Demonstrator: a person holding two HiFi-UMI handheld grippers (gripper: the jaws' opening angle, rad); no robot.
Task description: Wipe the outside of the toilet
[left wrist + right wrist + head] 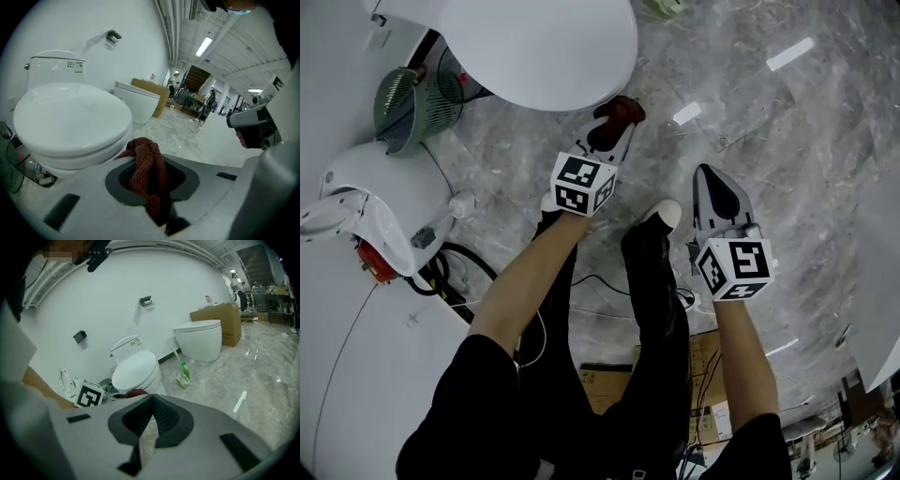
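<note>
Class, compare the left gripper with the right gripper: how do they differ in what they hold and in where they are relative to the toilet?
The left gripper is shut on a red cloth; the right gripper is shut on nothing. The left gripper reaches close to the front edge of the toilet; the right gripper hangs farther off, over the floor. Both point forward, away from the person.

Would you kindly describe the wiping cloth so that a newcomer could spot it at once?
Find the nearest white toilet with its lid closed. Near its front rim, the left tool pinches a dark red knitted cloth, the only red fabric among the white fixtures.
</note>
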